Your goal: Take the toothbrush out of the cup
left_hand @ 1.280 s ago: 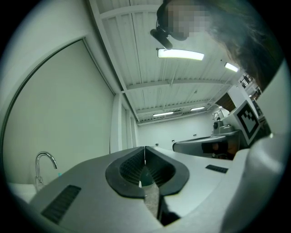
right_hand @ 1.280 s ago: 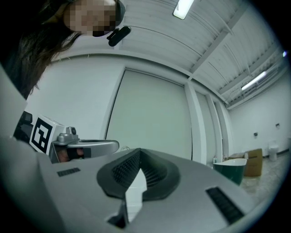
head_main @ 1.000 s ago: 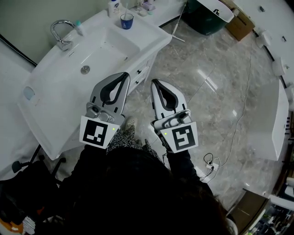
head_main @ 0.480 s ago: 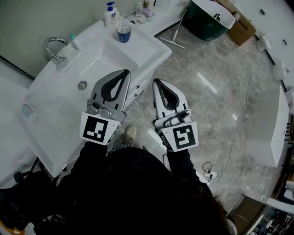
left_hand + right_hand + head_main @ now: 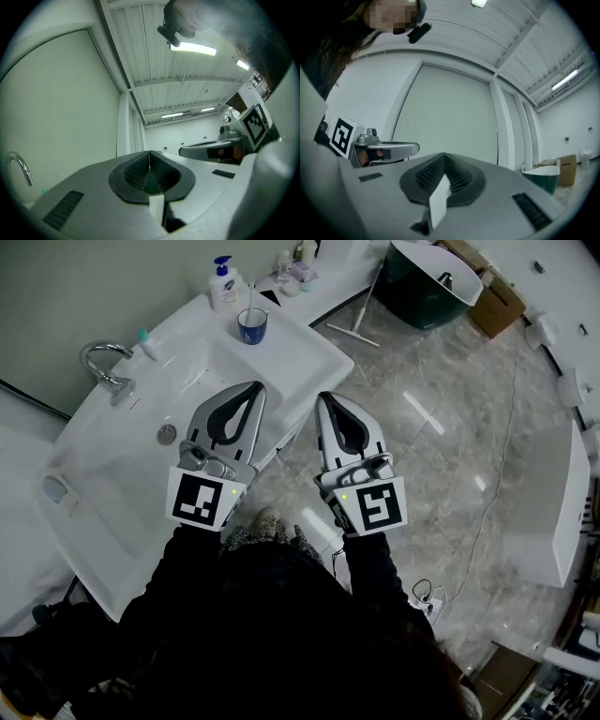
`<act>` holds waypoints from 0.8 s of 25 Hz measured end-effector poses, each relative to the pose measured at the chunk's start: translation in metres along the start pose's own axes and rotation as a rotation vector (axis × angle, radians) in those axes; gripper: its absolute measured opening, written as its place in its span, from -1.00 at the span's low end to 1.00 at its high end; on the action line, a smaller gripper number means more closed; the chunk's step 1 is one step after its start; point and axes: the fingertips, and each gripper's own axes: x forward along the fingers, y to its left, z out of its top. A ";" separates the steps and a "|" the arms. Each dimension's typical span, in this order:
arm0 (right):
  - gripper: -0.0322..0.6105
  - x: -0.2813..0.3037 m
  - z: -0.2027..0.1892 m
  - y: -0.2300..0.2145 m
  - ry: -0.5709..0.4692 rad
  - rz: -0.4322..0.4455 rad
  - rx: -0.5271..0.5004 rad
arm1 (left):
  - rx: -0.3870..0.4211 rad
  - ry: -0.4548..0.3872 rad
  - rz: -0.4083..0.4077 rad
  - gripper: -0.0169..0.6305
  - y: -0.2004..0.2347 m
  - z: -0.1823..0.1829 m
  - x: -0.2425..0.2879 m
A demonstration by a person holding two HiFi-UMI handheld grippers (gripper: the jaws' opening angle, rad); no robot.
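Toothbrush (image 5: 249, 298): stands upright in blue cup (image 5: 251, 326), rear corner of sink (image 5: 291, 357), well apart from both tools. Left gripper (image 5: 256, 388), right gripper (image 5: 322, 397): jaws pressed together, empty, side by side, probably because the reach is not yet begun

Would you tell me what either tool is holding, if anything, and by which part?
Nothing: left tool and right tool are both shut and empty; the toothbrush stands in the cup.
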 end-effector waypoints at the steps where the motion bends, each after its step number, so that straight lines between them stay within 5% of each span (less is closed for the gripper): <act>1: -0.89 0.006 0.000 -0.002 -0.004 0.004 0.004 | -0.001 0.001 0.001 -0.92 0.003 -0.002 0.003; 20: -0.89 0.083 -0.008 -0.027 -0.004 0.018 0.025 | 0.002 0.016 0.044 -0.92 0.068 -0.029 0.029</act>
